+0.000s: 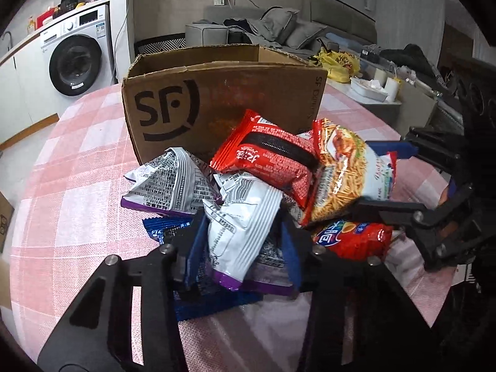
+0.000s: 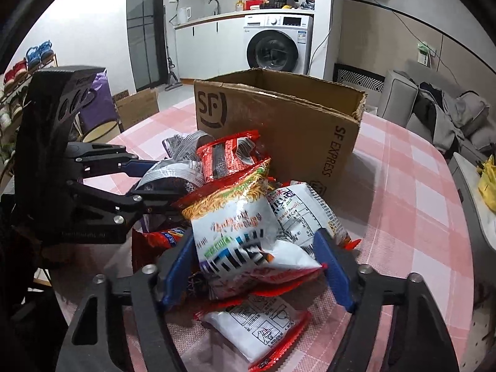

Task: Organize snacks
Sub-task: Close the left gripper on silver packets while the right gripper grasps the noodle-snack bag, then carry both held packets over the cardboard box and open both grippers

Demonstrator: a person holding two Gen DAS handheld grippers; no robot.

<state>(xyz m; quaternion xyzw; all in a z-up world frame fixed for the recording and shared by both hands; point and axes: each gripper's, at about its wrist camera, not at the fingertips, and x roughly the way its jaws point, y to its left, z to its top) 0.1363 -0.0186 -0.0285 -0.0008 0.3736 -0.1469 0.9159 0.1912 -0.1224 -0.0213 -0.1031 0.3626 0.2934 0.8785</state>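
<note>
A pile of snack bags lies on the pink checked tablecloth [image 1: 68, 186] in front of an open SF cardboard box [image 1: 223, 102], which also shows in the right wrist view [image 2: 294, 124]. My left gripper [image 1: 245, 248] has its blue fingers on both sides of a white and purple bag [image 1: 241, 226]. My right gripper [image 2: 257, 266] straddles the fries bag [image 2: 235, 226], also seen in the left wrist view [image 1: 347, 170]. A red bag [image 1: 272, 155] rests on top of the pile. Each gripper shows in the other's view: the left [image 2: 155, 179] and the right [image 1: 384, 176].
A washing machine [image 2: 276, 46] stands behind the table. A sofa with clothes [image 1: 279, 28] and a cluttered side table [image 1: 372, 86] are beyond the box. A flat red and white packet [image 2: 260, 331] lies near the table edge. A small box [image 2: 136, 105] sits on the floor.
</note>
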